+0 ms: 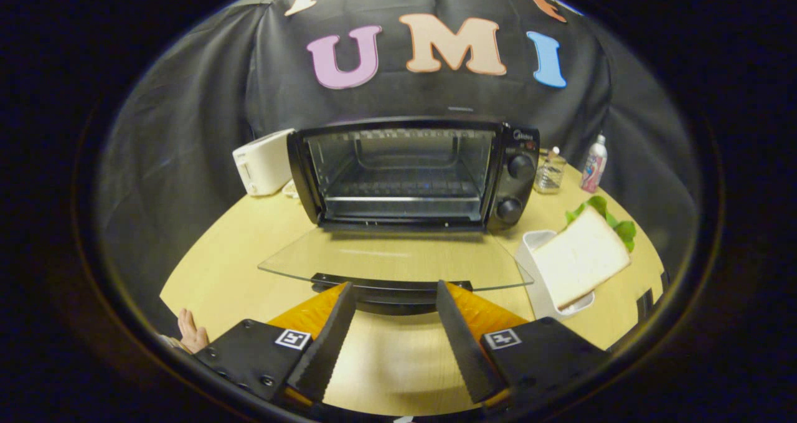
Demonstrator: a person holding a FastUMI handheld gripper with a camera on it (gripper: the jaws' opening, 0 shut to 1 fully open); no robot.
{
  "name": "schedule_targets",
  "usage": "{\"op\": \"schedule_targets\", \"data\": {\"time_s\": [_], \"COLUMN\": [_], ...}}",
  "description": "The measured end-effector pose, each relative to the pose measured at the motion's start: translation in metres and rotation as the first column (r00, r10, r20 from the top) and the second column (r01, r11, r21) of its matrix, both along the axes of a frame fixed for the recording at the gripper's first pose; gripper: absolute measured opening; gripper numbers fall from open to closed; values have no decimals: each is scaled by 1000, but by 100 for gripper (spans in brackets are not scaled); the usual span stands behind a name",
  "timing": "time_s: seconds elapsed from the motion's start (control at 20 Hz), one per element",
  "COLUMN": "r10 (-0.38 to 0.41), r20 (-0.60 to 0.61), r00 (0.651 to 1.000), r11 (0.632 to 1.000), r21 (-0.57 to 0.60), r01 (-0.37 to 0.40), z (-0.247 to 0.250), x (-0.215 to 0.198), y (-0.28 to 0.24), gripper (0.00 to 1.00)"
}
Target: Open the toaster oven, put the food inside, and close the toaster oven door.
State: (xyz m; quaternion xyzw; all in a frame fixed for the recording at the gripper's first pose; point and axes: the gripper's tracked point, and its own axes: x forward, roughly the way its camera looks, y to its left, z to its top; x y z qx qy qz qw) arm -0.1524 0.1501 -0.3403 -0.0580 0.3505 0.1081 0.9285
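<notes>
On the round wooden surface (249,248), straight ahead of the gripper, the toaster oven (411,174) stands facing the camera with its glass door (392,260) swung fully down and lying flat toward the fingers. Its cavity is open and looks bare apart from the rack; the two control knobs sit on its right-hand side. The door's dark handle (392,286) runs crosswise just beyond the fingertips, so the first part of the task looks done.

What the next move turns on is the food: a slice of white bread (579,261) with green lettuce (607,217) behind it, leaning in a white tray (535,273) to the right of the open door and forward-right of the fingers. The slice lies tilted, its long side running away from the gripper toward the oven's right corner. Reaching it probably calls for a swing to the right, clear of the door's glass edge.

The gripper (395,298) sits low and level, aimed at the door handle, its fingers spread apart and empty, touching nothing as far as can be told.

Smaller things lie farther off: a white toaster (264,161) left of the oven, a glass jar (549,172) and a small bottle (593,164) to its right. A hand (192,332) rests on the near left rim of the surface.
</notes>
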Motion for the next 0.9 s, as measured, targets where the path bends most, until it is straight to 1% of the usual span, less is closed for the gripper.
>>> {"op": "schedule_targets", "data": {"time_s": [0.05, 0.2, 0.3, 0.45, 0.55, 0.65, 0.75, 0.9], "r10": [-1, -17, -16, 11, 31, 42, 40, 64], "r20": [-36, -141, -154, -171, -171, -185, -211, -299], "r00": [999, 990, 988, 985, 985, 982, 977, 952], "r11": [1000, 1000, 1000, 999, 999, 999, 998, 988], "r21": [-4, 0, 3, -34, -27, -4, 55, 155], "r01": [1, 17, 17, -17, -36, -44, -29, -18], "z": [-8, -32, -36, -43, -42, -40, -33, -23], "x": [-3, -10, -11, -13, -13, -13, -12, -17], "y": [-1, -5, -5, -6, -5, -5, -4, -4], "gripper": [84, 84, 84, 84, 84, 83, 83, 84]}}
